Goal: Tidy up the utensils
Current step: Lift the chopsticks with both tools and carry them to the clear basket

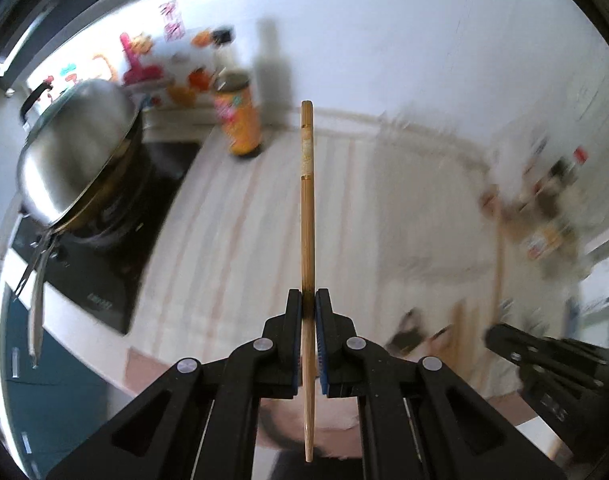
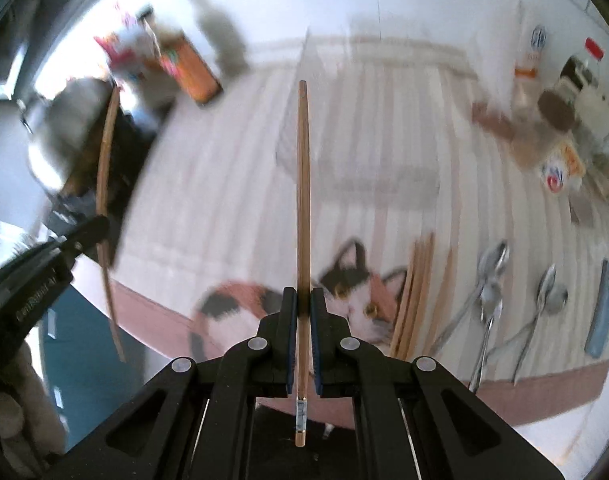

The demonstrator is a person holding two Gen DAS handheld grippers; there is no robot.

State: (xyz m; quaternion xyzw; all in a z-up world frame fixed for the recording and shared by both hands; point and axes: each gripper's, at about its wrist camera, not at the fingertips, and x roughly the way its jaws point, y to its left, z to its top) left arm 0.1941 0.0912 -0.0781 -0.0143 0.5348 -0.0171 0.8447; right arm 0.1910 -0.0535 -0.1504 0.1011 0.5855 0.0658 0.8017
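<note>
The left tool (image 1: 308, 300) fills the bottom of the left wrist view. Its two black fingers (image 1: 292, 320) are squeezed together on a wooden chopstick (image 1: 307, 208). The stick runs straight up the middle of the frame. Its thick end, with the pale band, points to the top, and its thin end pokes out below the fingers at the bottom of the frame.

The right tool (image 2: 303, 300) fills the bottom of the right wrist view. It is clamped on a second chopstick (image 2: 303, 200) in the same way. This one is turned around: the thin end points up and the end with the small label sits at the bottom, under the fingers.

Both sticks are off the striped surface (image 2: 224, 200), which looks blurry behind them.

In the right wrist view, more chopsticks (image 2: 414, 292) lie on the surface at the lower right, just beside a picture of a cat (image 2: 356, 296) on the cloth. Further right lie a few metal spoons (image 2: 492, 284) and a blue phone (image 2: 602, 308). Bottles and jars (image 2: 560, 112) stand in the upper right.

In the left wrist view, a shiny metal pot (image 1: 76, 152) sits on a black stove (image 1: 104, 280) at the left. An orange can (image 1: 240, 116) stands near the top middle.
</note>
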